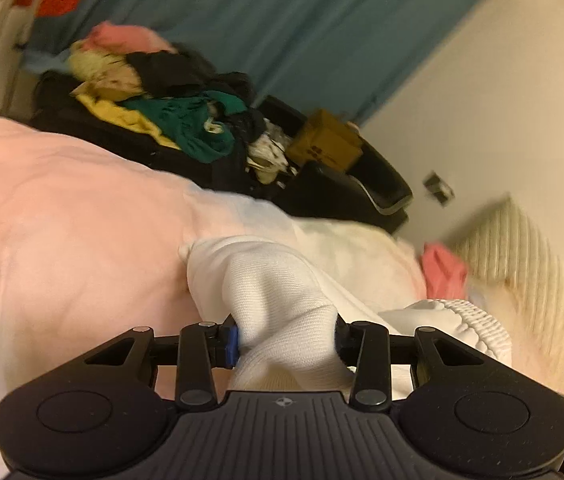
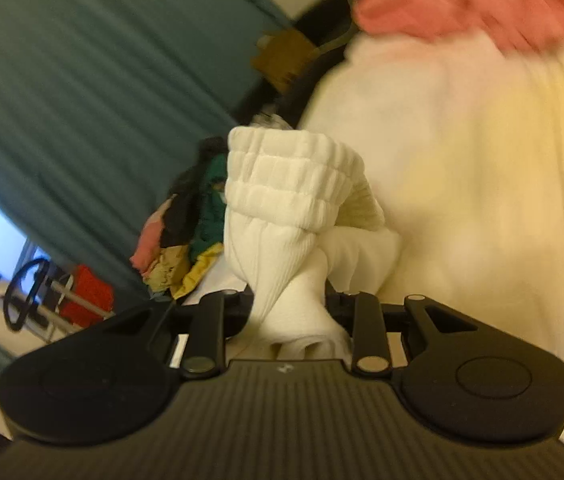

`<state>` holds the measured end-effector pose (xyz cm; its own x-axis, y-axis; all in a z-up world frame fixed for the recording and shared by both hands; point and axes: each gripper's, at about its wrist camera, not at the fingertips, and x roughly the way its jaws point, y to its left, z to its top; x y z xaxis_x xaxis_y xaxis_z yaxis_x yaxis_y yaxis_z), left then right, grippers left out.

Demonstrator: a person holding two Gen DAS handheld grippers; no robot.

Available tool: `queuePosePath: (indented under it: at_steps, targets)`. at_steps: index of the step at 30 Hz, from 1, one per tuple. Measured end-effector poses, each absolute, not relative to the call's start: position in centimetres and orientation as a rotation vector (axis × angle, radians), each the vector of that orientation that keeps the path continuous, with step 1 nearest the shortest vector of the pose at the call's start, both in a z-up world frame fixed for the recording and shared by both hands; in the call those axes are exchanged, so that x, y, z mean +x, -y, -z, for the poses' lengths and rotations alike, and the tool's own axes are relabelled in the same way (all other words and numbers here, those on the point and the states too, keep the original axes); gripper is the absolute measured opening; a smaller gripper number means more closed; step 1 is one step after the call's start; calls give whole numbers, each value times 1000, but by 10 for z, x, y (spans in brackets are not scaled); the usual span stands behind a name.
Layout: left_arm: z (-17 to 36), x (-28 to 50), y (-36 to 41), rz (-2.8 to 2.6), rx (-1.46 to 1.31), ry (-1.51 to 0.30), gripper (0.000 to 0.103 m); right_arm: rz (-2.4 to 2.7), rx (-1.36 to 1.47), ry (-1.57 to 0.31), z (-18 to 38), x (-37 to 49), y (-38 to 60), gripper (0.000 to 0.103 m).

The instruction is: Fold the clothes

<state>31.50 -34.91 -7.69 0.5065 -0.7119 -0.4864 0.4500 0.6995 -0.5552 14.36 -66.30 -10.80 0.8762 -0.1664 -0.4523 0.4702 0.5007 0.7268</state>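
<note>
Pinching white sock (image 1: 282, 304) ends: left gripper (image 1: 285, 340), right gripper (image 2: 288, 312).

Both tongs are matte black, with ribbed bodies, round side discs, linkage arms and silver pivot screws. The left tongs (image 1: 285, 345) carry a blue pad (image 1: 233, 345); the right tongs (image 2: 288, 312) show none.

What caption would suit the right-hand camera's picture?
Right gripper clamps a white sock over the bed, laundry pile behind.
</note>
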Motion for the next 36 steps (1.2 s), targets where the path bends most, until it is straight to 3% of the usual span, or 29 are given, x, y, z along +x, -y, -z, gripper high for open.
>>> queuePosePath:
  at_steps: [4,10,12,17,30,31,32,33,34,36]
  targets:
    - [118,292,333,720,-286,-772,46,419,1022,-363,154,114,645,35]
    - [128,254,314,669,-145,-721,64,424,1073,-424,189,101,632,41]
    - [113,241,314,642,-79,-693,72,440,1075,-461,177,99,633,41]
    - [61,207,309,644,-18,-650,77,482,940,-580,128,84,620,42]
    - [-73,68,267,675,51,-471,101,355,552,-452,-19,0,531,43]
    - [-82,57,262,680,55,-457,101,345,522,-441,-30,-7,523,54]
    - [-89,45,256,679,61,-442,103,337,493,-423,-39,-15,514,75]
    - [-95,35,251,675,65,-426,103,331,471,-395,-48,-24,505,85]
    - [-102,24,246,672,68,-410,103,321,453,-366,-55,-34,496,94]
    - [-111,3,234,670,75,-381,103,303,421,-332,-64,-48,482,99]
